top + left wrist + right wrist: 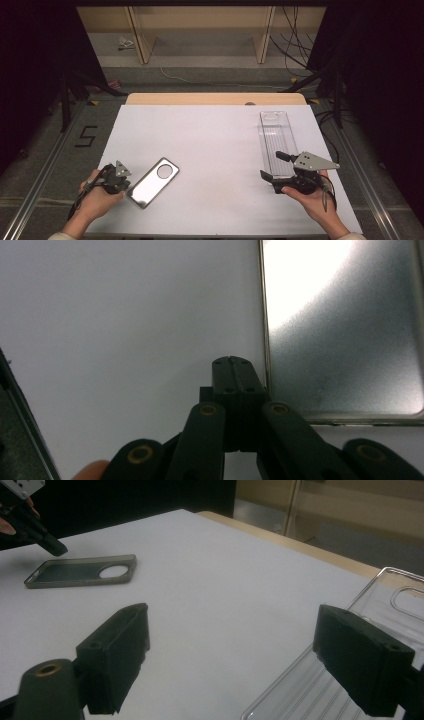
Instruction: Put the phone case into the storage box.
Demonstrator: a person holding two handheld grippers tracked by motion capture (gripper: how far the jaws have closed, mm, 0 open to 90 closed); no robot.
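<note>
A silvery phone case (152,182) with a round camera hole lies flat on the white table near the front left. My left gripper (128,187) is shut with nothing between its jaws. Its tips (232,360) hover just beside the case's long edge (345,340). My right gripper (274,166) stands open at the near end of a clear plastic tray (274,132), and nothing is between its jaws (230,645). From the right gripper view the case (80,571) lies far off, with the left gripper (52,547) at its end; the tray's rim (395,572) is at the right.
The white tabletop (215,150) has a wooden strip (215,98) along its far edge. Metal rails run along the floor on both sides, and a "5" mark (86,136) is on the floor at the left.
</note>
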